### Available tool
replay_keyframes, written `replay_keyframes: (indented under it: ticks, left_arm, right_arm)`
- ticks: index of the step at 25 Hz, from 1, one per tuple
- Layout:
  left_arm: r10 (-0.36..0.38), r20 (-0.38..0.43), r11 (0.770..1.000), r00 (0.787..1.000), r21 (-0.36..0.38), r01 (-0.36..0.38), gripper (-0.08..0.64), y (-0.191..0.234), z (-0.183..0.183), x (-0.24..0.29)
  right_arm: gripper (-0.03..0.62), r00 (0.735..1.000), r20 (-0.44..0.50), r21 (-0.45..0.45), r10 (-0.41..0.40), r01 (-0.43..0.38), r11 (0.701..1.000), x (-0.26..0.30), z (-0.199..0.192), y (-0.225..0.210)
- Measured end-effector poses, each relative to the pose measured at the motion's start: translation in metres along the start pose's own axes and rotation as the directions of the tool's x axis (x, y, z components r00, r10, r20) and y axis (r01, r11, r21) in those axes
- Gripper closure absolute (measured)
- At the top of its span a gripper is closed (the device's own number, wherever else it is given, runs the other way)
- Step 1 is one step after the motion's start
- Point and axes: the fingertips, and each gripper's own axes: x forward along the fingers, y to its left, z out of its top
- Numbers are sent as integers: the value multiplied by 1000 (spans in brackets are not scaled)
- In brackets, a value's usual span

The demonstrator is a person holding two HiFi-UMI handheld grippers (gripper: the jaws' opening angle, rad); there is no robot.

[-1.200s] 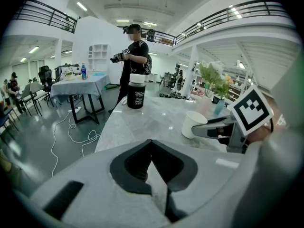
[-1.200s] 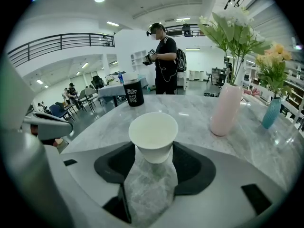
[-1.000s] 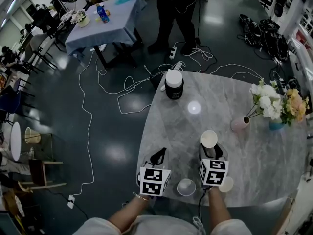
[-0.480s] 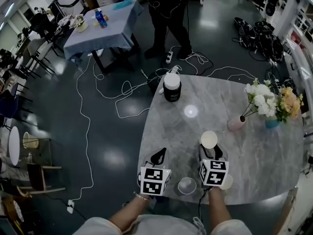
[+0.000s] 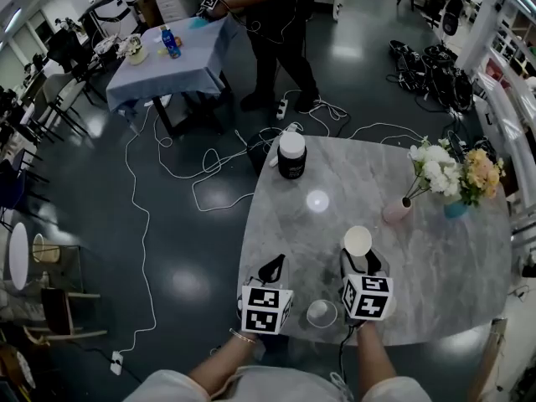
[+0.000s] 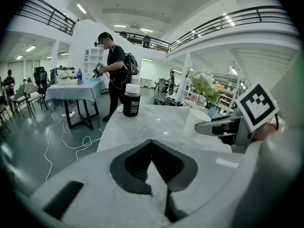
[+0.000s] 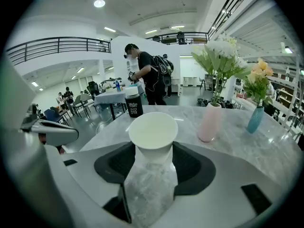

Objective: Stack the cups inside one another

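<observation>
Bystander [image 5: 272, 23] now tableside; right gripper [image 5: 358, 260] jaws clamped on one cup [image 5: 358, 239] (second cup [image 5: 322, 312] loose); left gripper [image 5: 272, 266] jaws together.

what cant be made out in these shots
Black jar label: too small to read, every view.
Held cup base: right gripper view, hidden by the jaws of the right gripper.
Loose cup: head view only; gripper bodies block it in both gripper views.
Table near edge: head view, partly behind the person's arms.

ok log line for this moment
left gripper: shut, empty | right gripper: shut on white cup | second cup: on table between grippers
</observation>
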Motion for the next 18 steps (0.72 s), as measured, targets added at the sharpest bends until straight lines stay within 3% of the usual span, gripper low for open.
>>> replay_keyframes:
  ticks: [18]
  left_arm:
    - [-92, 45, 994, 995, 58, 89, 565, -15, 8, -36]
  right_arm:
    - [348, 995, 67, -7, -74, 75, 997, -63, 11, 21]
